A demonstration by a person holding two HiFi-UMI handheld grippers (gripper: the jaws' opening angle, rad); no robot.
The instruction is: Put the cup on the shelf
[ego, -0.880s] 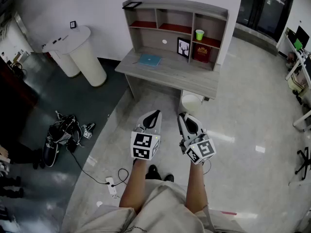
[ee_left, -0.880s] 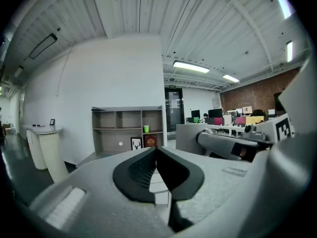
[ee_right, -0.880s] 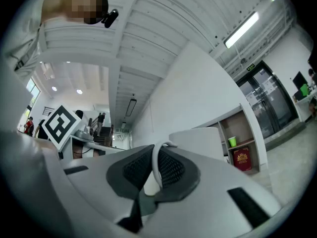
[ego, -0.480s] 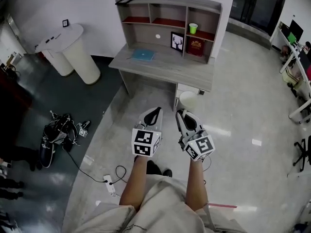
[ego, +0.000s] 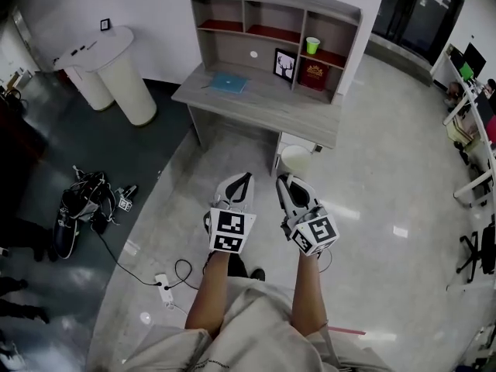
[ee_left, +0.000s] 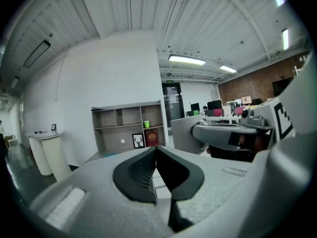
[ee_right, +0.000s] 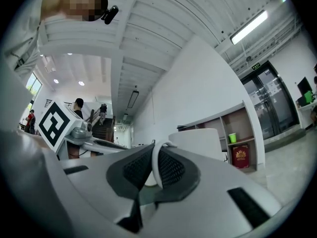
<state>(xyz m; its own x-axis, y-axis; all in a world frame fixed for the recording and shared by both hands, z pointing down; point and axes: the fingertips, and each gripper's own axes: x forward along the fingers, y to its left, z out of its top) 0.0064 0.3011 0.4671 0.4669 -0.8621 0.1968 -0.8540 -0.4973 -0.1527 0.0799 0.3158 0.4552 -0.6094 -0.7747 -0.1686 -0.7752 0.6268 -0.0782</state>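
Note:
A white cup [ego: 298, 161] hangs over the floor in front of the desk, with my right gripper [ego: 284, 183] shut on its rim. In the right gripper view the thin white rim [ee_right: 155, 166] sits pinched between the dark pads, and the cup's body [ee_right: 198, 142] rises behind. My left gripper [ego: 242, 178] is beside it, shut with nothing in it [ee_left: 156, 150]. The grey shelf unit [ego: 271, 18] stands on a desk ahead, a few steps away. A green cup [ego: 312, 45] stands in its right compartment.
A framed picture [ego: 284, 63] and a red book [ego: 313, 74] stand under the green cup; a blue book [ego: 229, 82] lies on the desktop. A white round stand [ego: 116, 68] is at left. Bags and cables [ego: 81, 208] and a power strip [ego: 163, 285] lie on the floor.
The whole scene has shifted a little as the person moves over the floor before the desk. Both grippers keep the same pose, and the cup stays in the right one.

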